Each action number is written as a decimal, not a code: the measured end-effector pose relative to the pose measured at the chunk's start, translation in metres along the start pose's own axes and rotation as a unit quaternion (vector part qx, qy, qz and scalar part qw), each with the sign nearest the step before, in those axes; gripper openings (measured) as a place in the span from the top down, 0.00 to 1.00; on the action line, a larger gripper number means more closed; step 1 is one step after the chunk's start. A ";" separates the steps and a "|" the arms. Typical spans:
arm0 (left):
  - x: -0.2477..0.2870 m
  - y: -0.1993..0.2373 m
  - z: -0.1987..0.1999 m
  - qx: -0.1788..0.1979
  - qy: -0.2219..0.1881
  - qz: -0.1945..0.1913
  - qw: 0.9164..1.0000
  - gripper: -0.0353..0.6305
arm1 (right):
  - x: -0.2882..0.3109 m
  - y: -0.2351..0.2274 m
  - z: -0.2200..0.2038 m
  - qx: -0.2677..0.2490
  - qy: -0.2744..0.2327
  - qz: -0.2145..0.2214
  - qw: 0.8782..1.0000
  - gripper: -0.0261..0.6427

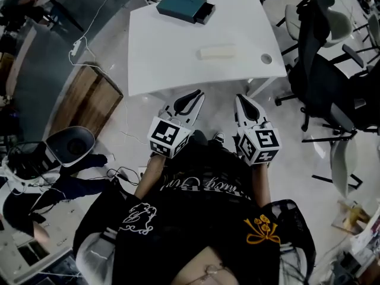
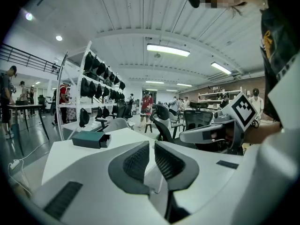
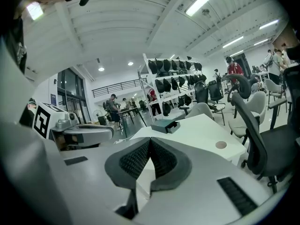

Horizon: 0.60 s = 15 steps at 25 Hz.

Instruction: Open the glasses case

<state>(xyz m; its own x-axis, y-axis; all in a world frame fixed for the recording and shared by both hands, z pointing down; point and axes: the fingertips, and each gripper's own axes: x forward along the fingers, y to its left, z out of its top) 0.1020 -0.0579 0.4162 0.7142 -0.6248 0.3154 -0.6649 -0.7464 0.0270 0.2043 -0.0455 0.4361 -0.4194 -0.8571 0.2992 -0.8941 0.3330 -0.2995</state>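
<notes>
A pale cream glasses case (image 1: 217,52) lies closed on the white table (image 1: 166,52), right of its middle. Both grippers hover side by side short of the table's near edge, pointing at it and apart from the case. My left gripper (image 1: 196,94) is shut with nothing between its jaws; in its own view the ribbed pads (image 2: 138,161) nearly meet. My right gripper (image 1: 240,98) is shut too, empty, its pads (image 3: 136,159) pressed together. The jaws hide the case in both gripper views.
A teal box (image 1: 184,6) sits at the table's far edge, and a round cable hole (image 1: 266,58) is near the right corner. Black office chairs (image 1: 326,82) stand to the right. A wooden board (image 1: 83,100) and cables lie on the floor at left.
</notes>
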 end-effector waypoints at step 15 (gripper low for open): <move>0.036 0.036 -0.017 -0.010 0.042 0.004 0.999 0.88 | 0.045 -0.020 -0.004 0.017 0.027 0.006 0.999 0.94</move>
<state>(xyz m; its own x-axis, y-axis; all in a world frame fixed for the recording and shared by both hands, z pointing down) 0.1000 -0.1032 0.4447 0.6890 -0.6087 0.3933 -0.6754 -0.7361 0.0438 0.2024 -0.0888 0.4592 -0.4385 -0.8305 0.3434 -0.8836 0.3287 -0.3335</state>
